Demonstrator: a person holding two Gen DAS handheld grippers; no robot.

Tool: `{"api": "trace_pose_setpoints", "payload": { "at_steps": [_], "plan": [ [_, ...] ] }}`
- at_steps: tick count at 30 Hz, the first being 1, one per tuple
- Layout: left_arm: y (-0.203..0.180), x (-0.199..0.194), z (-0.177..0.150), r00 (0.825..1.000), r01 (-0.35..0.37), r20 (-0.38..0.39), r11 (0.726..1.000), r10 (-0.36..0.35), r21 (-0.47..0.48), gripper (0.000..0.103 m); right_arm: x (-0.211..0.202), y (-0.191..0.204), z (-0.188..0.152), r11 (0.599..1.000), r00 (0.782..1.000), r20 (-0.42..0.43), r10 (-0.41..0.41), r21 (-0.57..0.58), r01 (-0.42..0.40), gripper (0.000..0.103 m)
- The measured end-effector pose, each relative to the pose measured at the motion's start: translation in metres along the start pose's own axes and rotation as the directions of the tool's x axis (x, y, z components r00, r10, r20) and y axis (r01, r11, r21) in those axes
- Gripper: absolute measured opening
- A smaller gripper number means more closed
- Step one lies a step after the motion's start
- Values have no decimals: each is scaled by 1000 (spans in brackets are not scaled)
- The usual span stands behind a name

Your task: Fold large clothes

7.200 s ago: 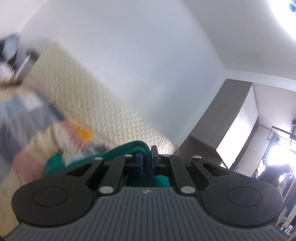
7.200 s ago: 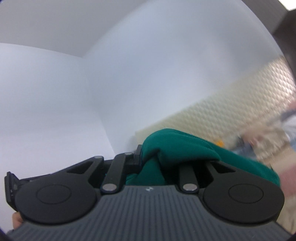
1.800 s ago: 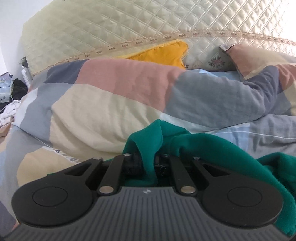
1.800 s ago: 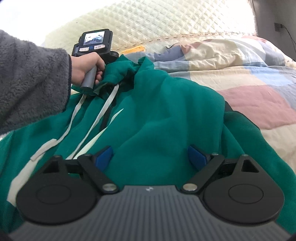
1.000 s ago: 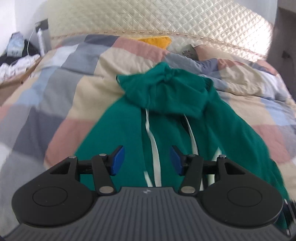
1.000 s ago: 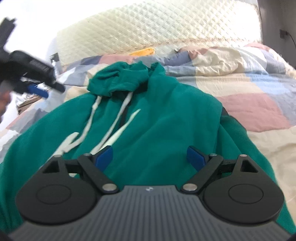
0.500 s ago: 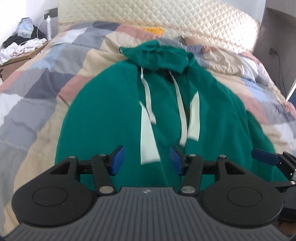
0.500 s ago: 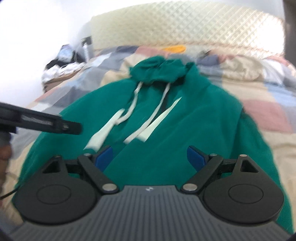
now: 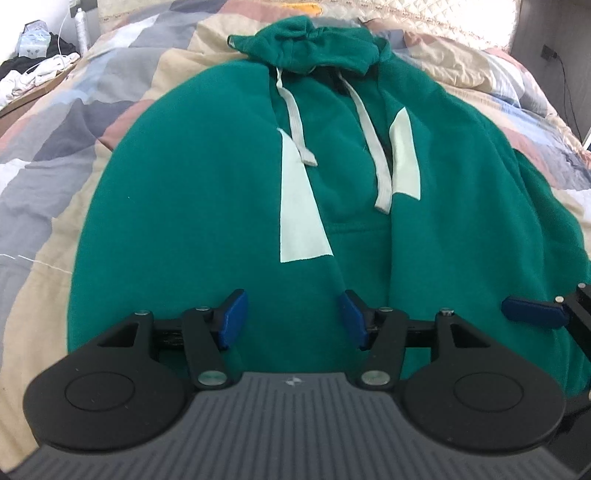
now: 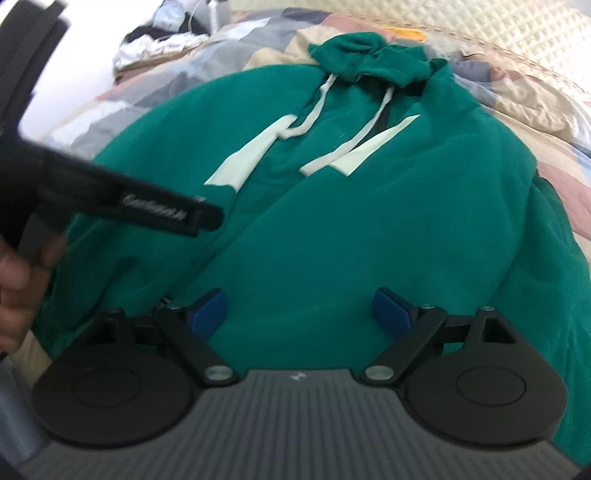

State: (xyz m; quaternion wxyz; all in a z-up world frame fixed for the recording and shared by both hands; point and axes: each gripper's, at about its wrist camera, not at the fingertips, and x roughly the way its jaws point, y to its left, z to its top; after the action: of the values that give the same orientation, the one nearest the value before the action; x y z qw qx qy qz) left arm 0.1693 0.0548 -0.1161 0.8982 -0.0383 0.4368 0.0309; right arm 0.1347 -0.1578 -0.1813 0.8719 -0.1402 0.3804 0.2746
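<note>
Left wrist view: the green hoodie [image 9: 207,206] lies spread front-up on the bed [image 9: 66,122], hood at the far end, white drawstrings [image 9: 373,144] down its chest. The left gripper [image 9: 291,317] hangs over the near hem, jaws partly apart and empty.

Right wrist view: the right gripper [image 10: 301,308] hovers over the hoodie's near part, jaws wide apart, gripping nothing. At left a hand [image 10: 18,288] holds the other gripper.

Plenty of open quilt [image 9: 55,155] on the bed left of the green hoodie [image 9: 207,206], nothing sitting there. The far-left corner's cluttered with a clothes pile [image 9: 26,77] and a bottle [image 9: 80,33]. Near right, the other hand-held gripper [image 9: 532,314] crowds the hoodie's edge.
</note>
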Motion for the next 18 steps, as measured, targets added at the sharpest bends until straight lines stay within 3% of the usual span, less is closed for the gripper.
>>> {"api": "trace_pose_setpoints", "payload": {
  "at_steps": [3,6,8,12,16,18],
  "plan": [
    [-4,7,-1,1000,-17,-4,1000,17,11,62,3,2,-1,1000,1000,-18,-1,-12,1,88],
    [-5,10,0,1000,-24,-5,1000,24,5,59,4,4,-1,1000,1000,-29,2,-24,-3,79],
    [-5,10,0,1000,-27,-1,1000,27,3,52,3,4,0,999,999,-32,13,-29,-14,66],
    [-2,8,0,999,-41,6,999,40,4,28,1,6,2,999,999,-36,25,-43,-27,45],
    [4,5,1,1000,-28,11,999,28,-21,7,-3,1,3,999,1000,-18,-1,-37,1,12],
    [5,0,0,999,-26,25,999,26,-32,4,-7,-4,5,1000,1000,2,-4,-19,4,8]
  ]
}}
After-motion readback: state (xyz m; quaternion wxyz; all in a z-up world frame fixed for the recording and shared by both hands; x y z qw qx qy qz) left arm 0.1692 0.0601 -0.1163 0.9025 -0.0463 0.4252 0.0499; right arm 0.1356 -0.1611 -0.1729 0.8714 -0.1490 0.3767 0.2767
